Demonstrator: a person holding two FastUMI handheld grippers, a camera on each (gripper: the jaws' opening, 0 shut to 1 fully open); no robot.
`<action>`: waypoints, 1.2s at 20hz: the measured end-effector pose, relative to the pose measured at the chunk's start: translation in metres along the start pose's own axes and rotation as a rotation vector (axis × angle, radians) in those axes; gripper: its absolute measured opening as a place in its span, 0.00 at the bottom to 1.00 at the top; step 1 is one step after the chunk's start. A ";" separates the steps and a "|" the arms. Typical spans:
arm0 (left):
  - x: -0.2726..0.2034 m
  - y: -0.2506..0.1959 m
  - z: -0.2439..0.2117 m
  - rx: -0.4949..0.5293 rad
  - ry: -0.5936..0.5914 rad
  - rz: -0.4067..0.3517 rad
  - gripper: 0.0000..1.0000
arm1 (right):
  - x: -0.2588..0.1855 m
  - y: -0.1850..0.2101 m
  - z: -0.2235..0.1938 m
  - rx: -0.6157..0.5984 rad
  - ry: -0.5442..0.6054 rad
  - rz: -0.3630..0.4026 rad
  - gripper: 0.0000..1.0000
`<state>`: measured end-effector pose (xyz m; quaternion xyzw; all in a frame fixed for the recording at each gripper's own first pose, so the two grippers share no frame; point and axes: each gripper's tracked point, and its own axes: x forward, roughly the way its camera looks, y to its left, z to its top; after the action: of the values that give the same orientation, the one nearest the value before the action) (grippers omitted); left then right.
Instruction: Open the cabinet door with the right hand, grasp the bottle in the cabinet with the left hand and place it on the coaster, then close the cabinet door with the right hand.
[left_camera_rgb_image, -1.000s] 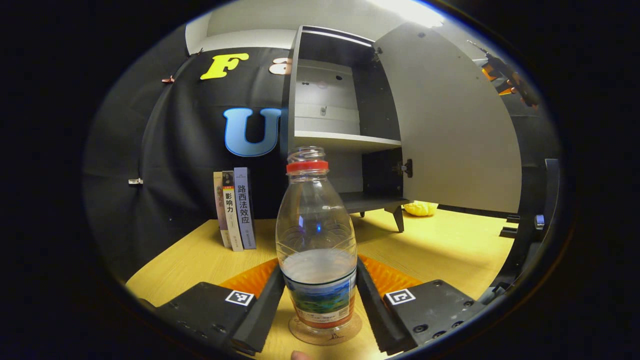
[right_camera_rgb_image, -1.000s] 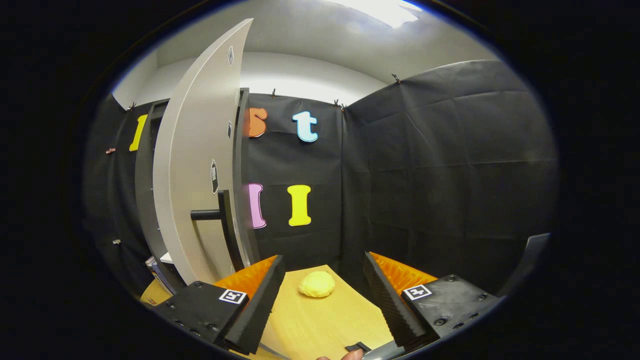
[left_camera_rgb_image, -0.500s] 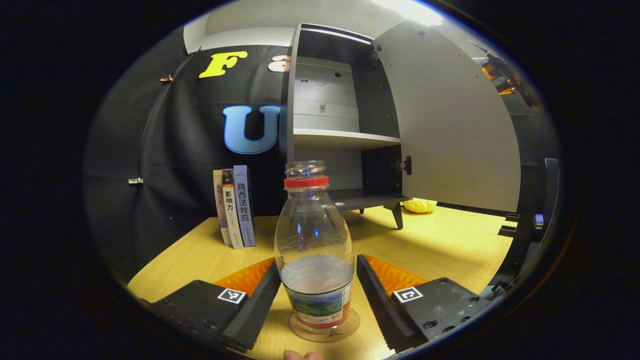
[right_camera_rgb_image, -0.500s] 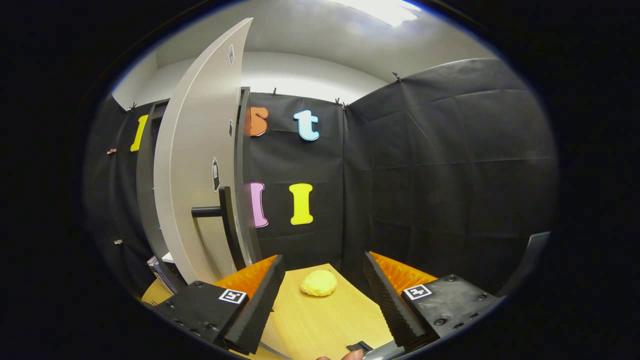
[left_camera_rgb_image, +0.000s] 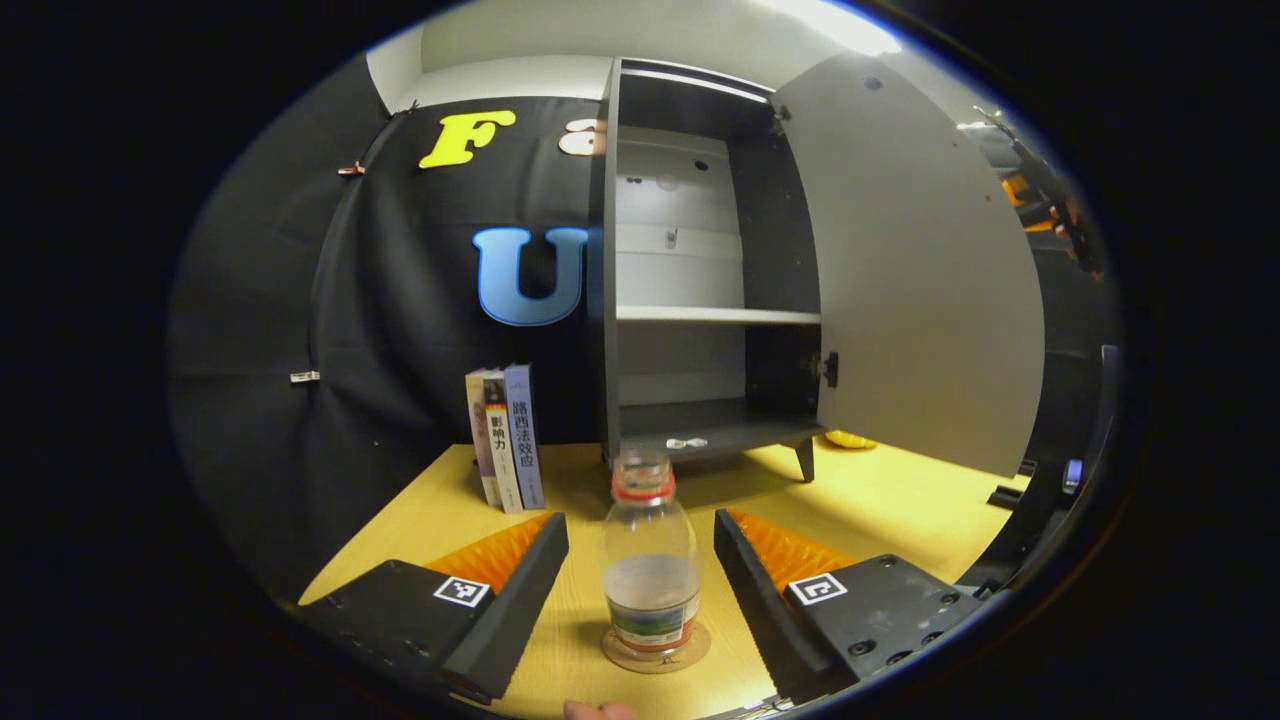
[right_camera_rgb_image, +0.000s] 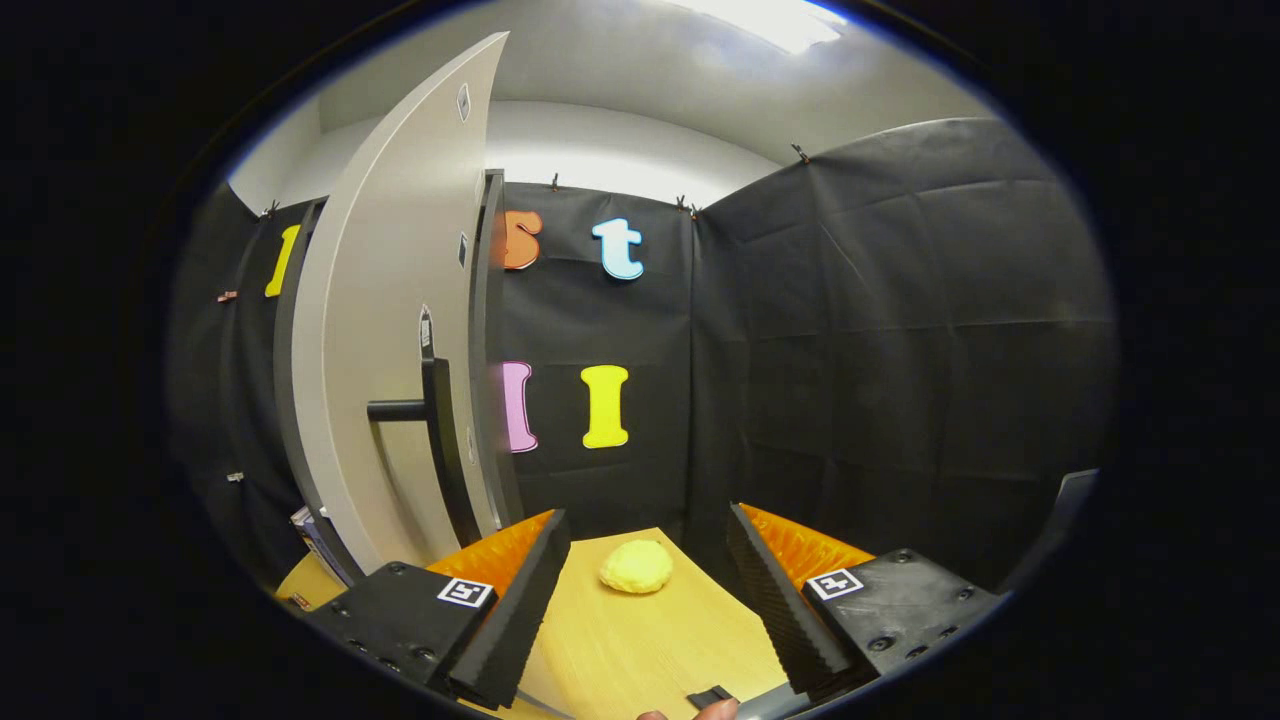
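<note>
While the bottle (left_camera_rgb_image: 651, 565) stands on the coaster (left_camera_rgb_image: 656, 648), cabinet door (left_camera_rgb_image: 905, 270) hangs open.

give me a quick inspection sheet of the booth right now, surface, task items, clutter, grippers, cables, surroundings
surface: yellow wooden table, bare around the coaster.
job's things: bottle stands upright on the round coaster, uncapped, partly filled. cabinet stands at the back of the table; cabinet door wide open, its handle facing the right gripper.
clutter: three books upright left of the cabinet; yellow lump on the table beyond the door; small pale item on the cabinet floor.
grippers: left gripper open, fingers apart from the bottle on either side. right gripper open, holding nothing, right of the handle.
cables: nothing seen.
surroundings: black cloth walls, white ceiling with a light.
</note>
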<state>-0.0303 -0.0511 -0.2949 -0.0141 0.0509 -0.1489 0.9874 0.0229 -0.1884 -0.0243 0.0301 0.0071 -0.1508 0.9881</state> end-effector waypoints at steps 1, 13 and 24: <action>-0.004 -0.004 0.016 -0.022 -0.002 0.002 0.93 | 0.002 0.002 0.001 -0.004 -0.005 0.008 0.98; -0.015 0.029 0.209 -0.117 -0.074 0.153 0.92 | 0.013 0.006 0.013 0.070 -0.014 0.072 0.97; -0.015 0.029 0.251 -0.046 -0.058 0.178 0.94 | 0.010 0.019 0.009 0.090 0.011 0.085 0.96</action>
<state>-0.0093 -0.0156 -0.0448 -0.0367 0.0268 -0.0588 0.9972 0.0384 -0.1733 -0.0145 0.0756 0.0047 -0.1085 0.9912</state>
